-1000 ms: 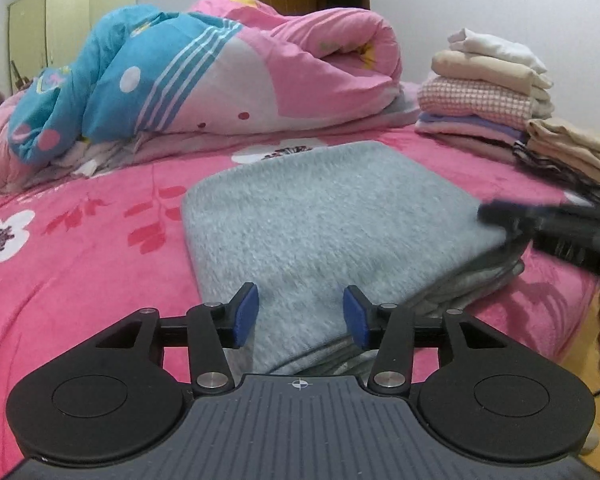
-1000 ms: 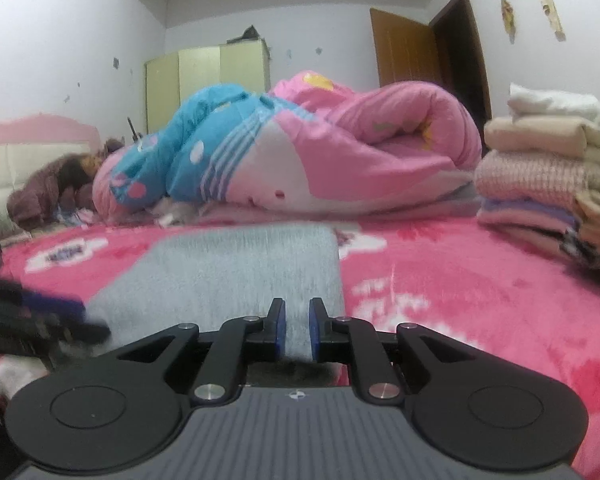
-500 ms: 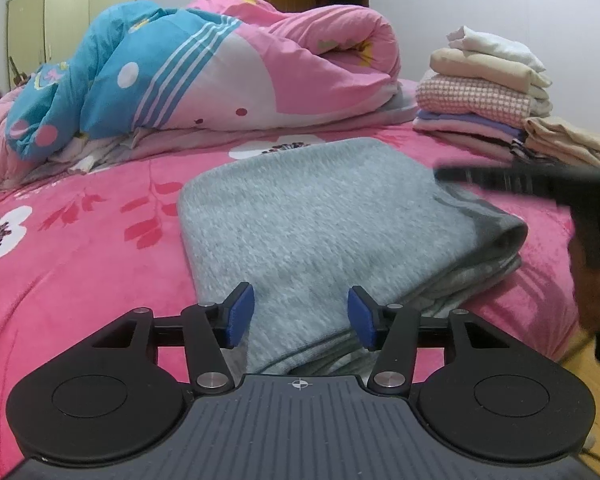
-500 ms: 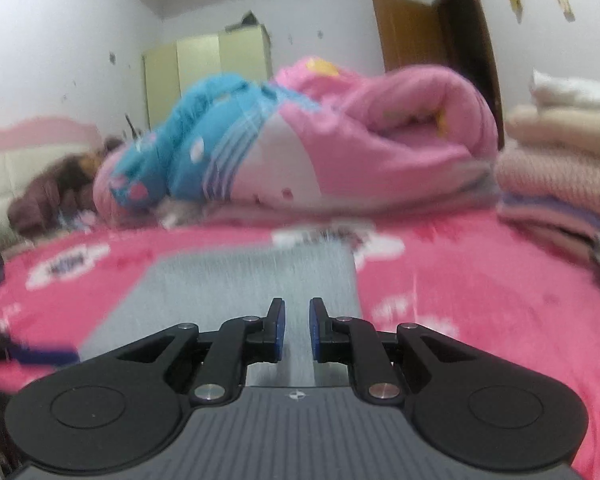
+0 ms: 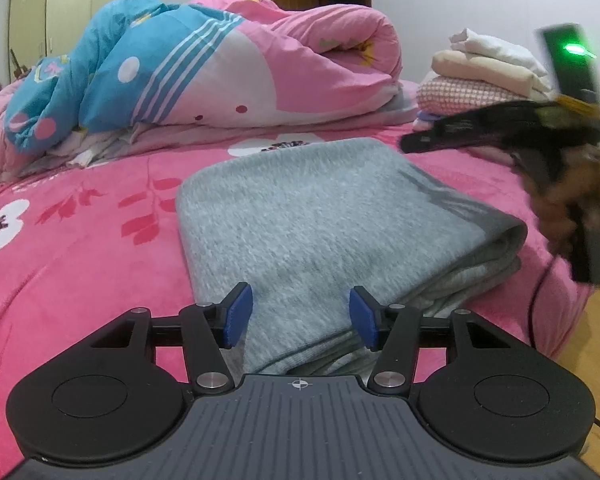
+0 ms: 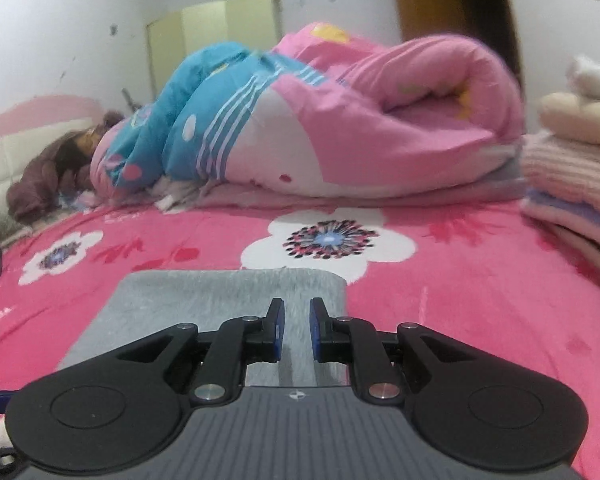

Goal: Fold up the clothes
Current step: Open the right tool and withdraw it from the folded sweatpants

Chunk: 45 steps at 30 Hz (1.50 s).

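A folded grey garment (image 5: 320, 216) lies flat on the pink flowered bedspread (image 5: 80, 240). My left gripper (image 5: 298, 316) is low at the garment's near edge. Its blue pads stand apart, with the cloth lying between and under them but not pinched. My right gripper (image 5: 420, 142), held by a hand (image 5: 580, 200), hovers above the garment's far right corner. In the right wrist view that gripper (image 6: 296, 326) shows a narrow gap with nothing in it, above the grey garment (image 6: 204, 300).
A rolled pink and blue quilt (image 5: 220, 68) fills the back of the bed. A stack of folded clothes (image 5: 480, 76) stands at the back right, also seen as the stack (image 6: 572, 172) in the right wrist view. The bed edge and wooden floor (image 5: 596, 340) are at the right.
The right gripper has lifted from the garment's right edge and travelled up and toward the far side. The left jaws have widened a little; the left hand has stayed put.
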Motion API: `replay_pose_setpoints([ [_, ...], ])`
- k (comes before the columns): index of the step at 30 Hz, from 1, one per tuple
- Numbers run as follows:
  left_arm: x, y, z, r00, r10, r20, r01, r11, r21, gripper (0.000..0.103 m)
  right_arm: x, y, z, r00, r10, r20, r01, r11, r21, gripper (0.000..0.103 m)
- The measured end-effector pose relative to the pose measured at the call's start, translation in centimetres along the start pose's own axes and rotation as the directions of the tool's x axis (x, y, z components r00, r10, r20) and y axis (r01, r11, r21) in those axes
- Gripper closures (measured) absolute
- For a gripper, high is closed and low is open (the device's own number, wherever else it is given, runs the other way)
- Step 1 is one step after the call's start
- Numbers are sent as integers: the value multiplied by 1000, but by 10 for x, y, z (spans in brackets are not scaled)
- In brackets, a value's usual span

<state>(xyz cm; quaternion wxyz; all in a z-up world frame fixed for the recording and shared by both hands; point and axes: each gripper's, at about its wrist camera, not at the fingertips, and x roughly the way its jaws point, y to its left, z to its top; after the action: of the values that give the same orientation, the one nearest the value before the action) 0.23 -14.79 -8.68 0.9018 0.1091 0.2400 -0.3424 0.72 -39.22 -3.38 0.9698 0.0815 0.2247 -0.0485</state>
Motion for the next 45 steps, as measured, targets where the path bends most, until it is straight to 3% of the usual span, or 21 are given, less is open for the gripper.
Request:
replay_pose_setpoints([
  [2, -1, -1, -1, 1000, -1, 2, 1, 1000, 6, 49, 31, -15, -3, 996, 17, -87, -13, 999, 40, 88],
  [5, 0, -1, -1, 1000, 3, 2, -3, 1000, 16, 48, 40, -35, 1, 990, 48, -130, -30, 990, 136, 88],
  [9, 0, 1, -1, 1000, -2, 2, 2, 1000, 11, 48, 30, -31, 28, 990, 120, -68, -110, 985, 134, 88],
  [11, 1, 1, -1, 1000, -3, 3, 3, 1000, 12, 48, 48, -26, 33, 982, 160, -101, -145, 980, 137, 87],
  [13, 0, 1, -1, 1000, -5, 6, 5, 1000, 10, 48, 80, -25, 28, 970, 150, -193, -126, 983, 134, 88],
  [17, 0, 3, -1, 1000, -11, 1, 11, 1000, -5, 48, 91, -23, 48, 975, -50, -217, 72, 993, 93, 86],
  [19, 0, 3, -1, 1000, -14, 0, 14, 1000, -8, 47, 79, -14, 59, 980, -20, -199, 35, 997, 70, 86],
  [22, 0, 4, -1, 1000, -16, 1, 16, 1000, -8, 47, 62, 17, 71, 971, 121, -206, -115, 993, 40, 86],
  [24, 0, 3, -1, 1000, -13, 2, 13, 1000, 0, 46, 70, 41, 75, 946, 206, -249, -202, 979, 41, 85],
  [26, -1, 1, -2, 1000, -10, 2, 10, 1000, 4, 46, 93, 58, 75, 907, 287, -309, -270, 958, 97, 85],
  [27, -1, 1, -2, 1000, -9, 1, 8, 1000, 6, 46, 105, 68, 71, 895, 294, -336, -275, 956, 102, 85],
  [29, -2, 0, -3, 1000, -4, 3, 4, 1000, 16, 46, 127, 79, 59, 899, 227, -374, -220, 974, 60, 85],
  [32, -3, 0, -3, 1000, -6, 3, 6, 1000, 18, 45, 138, 78, 54, 936, 82, -343, -80, 997, 20, 85],
  [37, -3, 3, -1, 1000, -20, 1, 20, 1000, 0, 45, 72, 60, 62, 967, 76, -245, -69, 997, 37, 85],
  [39, -3, 3, -1, 1000, -23, 0, 23, 1000, -3, 44, 44, 52, 61, 968, 100, -230, -95, 995, 32, 82],
  [41, -3, 3, -1, 1000, -22, 0, 22, 1000, -1, 44, 22, 50, 48, 971, 98, -220, -99, 995, 4, 78],
  [45, -4, 3, -2, 1000, -16, 2, 16, 1000, 4, 42, -4, 47, -9, 974, 10, -228, -29, 996, -80, 77],
])
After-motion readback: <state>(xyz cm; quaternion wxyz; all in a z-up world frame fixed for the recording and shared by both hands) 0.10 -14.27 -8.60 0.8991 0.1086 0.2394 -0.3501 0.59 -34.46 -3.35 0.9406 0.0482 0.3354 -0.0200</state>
